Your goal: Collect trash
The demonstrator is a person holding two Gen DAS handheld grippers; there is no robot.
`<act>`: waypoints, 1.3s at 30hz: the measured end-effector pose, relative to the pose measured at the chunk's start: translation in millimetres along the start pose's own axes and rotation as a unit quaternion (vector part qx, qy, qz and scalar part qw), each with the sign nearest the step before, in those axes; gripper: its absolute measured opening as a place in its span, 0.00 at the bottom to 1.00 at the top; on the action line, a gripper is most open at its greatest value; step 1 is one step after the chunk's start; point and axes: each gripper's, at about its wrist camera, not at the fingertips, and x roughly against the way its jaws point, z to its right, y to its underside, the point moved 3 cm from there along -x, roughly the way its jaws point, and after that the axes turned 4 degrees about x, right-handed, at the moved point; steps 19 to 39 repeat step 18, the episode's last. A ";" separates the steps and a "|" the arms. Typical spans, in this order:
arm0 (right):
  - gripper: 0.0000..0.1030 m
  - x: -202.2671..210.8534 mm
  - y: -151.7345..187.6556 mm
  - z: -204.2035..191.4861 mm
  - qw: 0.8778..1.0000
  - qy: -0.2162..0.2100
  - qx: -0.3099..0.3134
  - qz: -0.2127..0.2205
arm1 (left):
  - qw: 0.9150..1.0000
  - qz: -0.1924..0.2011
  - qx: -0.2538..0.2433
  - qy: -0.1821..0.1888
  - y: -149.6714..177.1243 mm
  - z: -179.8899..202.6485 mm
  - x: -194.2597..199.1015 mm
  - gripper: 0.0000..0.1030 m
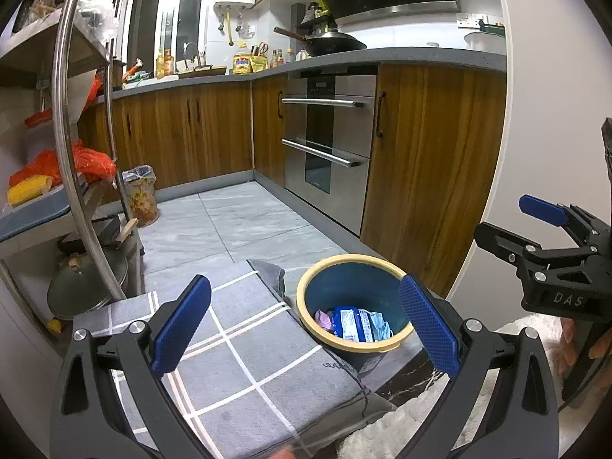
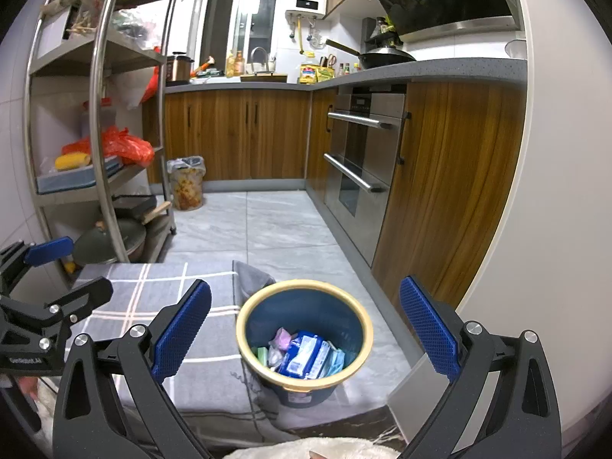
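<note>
A blue trash bin with a yellow rim (image 1: 306,317) (image 2: 244,348) stands on the kitchen floor beside a grey plaid cushion (image 1: 244,348) (image 2: 153,294). Inside lie a blue-and-white packet (image 2: 306,357) (image 1: 350,323), a pink wrapper (image 2: 281,338) and other wrappers. My left gripper (image 1: 306,329) hovers open above the cushion and the bin, nothing between its blue pads. My right gripper (image 2: 306,329) is open above the bin, also empty. Each gripper shows in the other's view: the right one (image 1: 512,229) at the right edge, the left one (image 2: 72,267) at the left edge.
A steel shelf rack (image 2: 103,122) with pots and orange bags stands on the left. Wooden cabinets and an oven (image 2: 363,153) line the right. A lined bin full of food scraps (image 2: 186,183) sits by the far cabinets. White fluffy fabric (image 1: 401,420) lies below the grippers.
</note>
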 end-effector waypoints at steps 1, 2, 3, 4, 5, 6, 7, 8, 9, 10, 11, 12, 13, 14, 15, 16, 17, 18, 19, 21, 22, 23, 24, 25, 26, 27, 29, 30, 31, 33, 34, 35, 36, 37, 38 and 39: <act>0.95 -0.1 0.0 0.2 1.000 0.000 0.000 0.000 | 1.000 0.005 -0.006 -0.003 0.0 1.6 0.7 0.95; 0.95 0.0 0.1 0.3 1.000 0.000 0.000 0.000 | 1.000 0.009 -0.010 -0.004 -0.2 2.2 1.5 0.95; 0.95 0.2 0.1 0.3 1.000 0.000 -0.001 0.001 | 1.000 0.017 -0.017 -0.002 -0.1 4.3 3.0 0.95; 0.95 -0.2 0.0 0.7 1.000 0.000 0.000 0.000 | 1.000 0.021 -0.020 -0.001 -0.5 5.3 3.9 0.95; 0.95 -0.6 0.1 1.0 1.000 0.000 0.000 0.000 | 0.999 0.024 -0.022 0.002 -0.5 5.2 5.1 0.95; 0.95 -0.3 0.2 0.4 1.000 0.000 -0.001 0.000 | 0.999 0.026 -0.024 0.001 -1.1 5.1 5.0 0.95; 0.95 -0.5 0.2 1.0 1.000 0.000 0.000 0.000 | 0.999 0.028 -0.026 0.002 -1.3 5.8 5.2 0.95; 0.95 -0.7 0.3 1.3 1.000 0.000 0.000 0.000 | 0.999 0.030 -0.025 0.003 -1.7 5.7 5.5 0.95; 0.95 -0.4 0.4 0.8 1.000 0.000 -0.001 0.000 | 0.999 0.028 -0.022 0.004 -2.3 5.4 5.0 0.95; 0.95 -0.5 0.4 1.0 1.000 0.000 -0.001 0.000 | 0.999 0.025 -0.021 0.005 -2.3 4.3 4.5 0.94; 0.95 -0.9 0.4 1.7 1.000 0.000 -0.001 0.000 | 1.000 0.022 -0.019 0.008 -2.1 3.8 3.8 0.95; 0.95 -0.4 0.6 0.7 1.000 0.000 -0.001 -0.001 | 1.000 0.018 -0.017 0.009 -1.9 3.6 2.6 0.95; 0.95 -0.4 0.7 0.4 1.000 0.000 -0.002 -0.001 | 1.000 0.014 -0.015 0.009 -1.7 3.6 1.6 0.95; 0.95 0.0 0.8 -0.2 1.000 0.000 -0.003 -0.002 | 1.000 0.013 -0.015 0.009 -1.7 3.9 1.2 0.95; 0.95 0.3 0.8 -1.7 1.000 0.000 -0.003 -0.003 | 1.000 0.013 -0.017 0.006 -2.0 4.3 1.0 0.95; 0.95 0.5 0.5 -3.4 1.000 0.001 -0.004 -0.005 | 1.000 0.013 -0.018 0.005 -2.4 4.0 1.3 0.95; 0.95 0.4 0.2 -5.8 1.000 0.002 -0.004 -0.008 | 1.000 0.014 -0.019 0.004 -2.9 3.9 1.7 0.95; 0.95 -1.0 -0.2 -8.5 1.000 0.006 -0.003 -0.013 | 1.000 0.015 -0.018 0.002 -4.1 2.9 2.3 0.95; 0.95 -1.0 -0.2 -8.5 1.000 0.006 -0.003 -0.013 | 1.000 0.015 -0.018 0.002 -4.1 2.9 2.3 0.95; 0.95 -1.0 -0.2 -8.5 1.000 0.006 -0.003 -0.013 | 1.000 0.015 -0.018 0.002 -4.1 2.9 2.3 0.95; 0.95 -1.0 -0.2 -8.5 1.000 0.006 -0.003 -0.013 | 1.000 0.015 -0.018 0.002 -4.1 2.9 2.3 0.95; 0.95 -1.0 -0.2 -8.5 1.000 0.006 -0.003 -0.013 | 1.000 0.015 -0.018 0.002 -4.1 2.9 2.3 0.95; 0.95 -1.0 -0.2 -8.5 1.000 0.006 -0.003 -0.013 | 1.000 0.015 -0.018 0.002 -4.1 2.9 2.3 0.95; 0.95 -1.0 -0.2 -8.5 1.000 0.006 -0.003 -0.013 | 1.000 0.015 -0.018 0.002 -4.1 2.9 2.3 0.95; 0.95 -1.0 -0.2 -8.5 1.000 0.006 -0.003 -0.013 | 1.000 0.015 -0.018 0.002 -4.1 2.9 2.3 0.95; 0.95 -1.0 -0.2 -8.5 1.000 0.006 -0.003 -0.013 | 1.000 0.015 -0.018 0.002 -4.1 2.9 2.3 0.95; 0.95 -1.0 -0.2 -8.5 1.000 0.006 -0.003 -0.013 | 1.000 0.015 -0.018 0.002 -4.1 2.9 2.3 0.95; 0.95 -1.0 -0.2 -8.5 1.000 0.006 -0.003 -0.013 | 1.000 0.015 -0.018 0.002 -4.1 2.9 2.3 0.95; 0.95 -1.0 -0.2 -8.5 1.000 0.006 -0.003 -0.013 | 1.000 0.015 -0.018 0.002 -4.1 2.9 2.3 0.95; 0.95 -1.0 -0.2 -8.5 1.000 0.006 -0.003 -0.013 | 1.000 0.015 -0.018 0.002 -4.1 2.9 2.3 0.95; 0.95 -1.0 -0.2 -8.5 1.000 0.006 -0.003 -0.013 | 1.000 0.015 -0.018 0.002 -4.1 2.9 2.3 0.95; 0.95 -1.0 -0.2 -8.5 1.000 0.006 -0.003 -0.013 | 1.000 0.015 -0.018 0.002 -4.1 2.9 2.3 0.95; 0.95 -1.0 -0.2 -8.5 1.000 0.006 -0.003 -0.013 | 1.000 0.015 -0.018 0.002 -4.1 2.9 2.3 0.95; 0.95 -1.0 -0.2 -8.5 1.000 0.006 -0.003 -0.013 | 1.000 0.015 -0.018 0.002 -4.1 2.9 2.3 0.95; 0.95 -1.0 -0.2 -8.5 1.000 0.006 -0.003 -0.013 | 1.000 0.015 -0.018 0.002 -4.1 2.9 2.3 0.95; 0.95 -1.0 -0.2 -8.5 1.000 0.006 -0.003 -0.013 | 1.000 0.015 -0.018 0.002 -4.1 2.9 2.3 0.95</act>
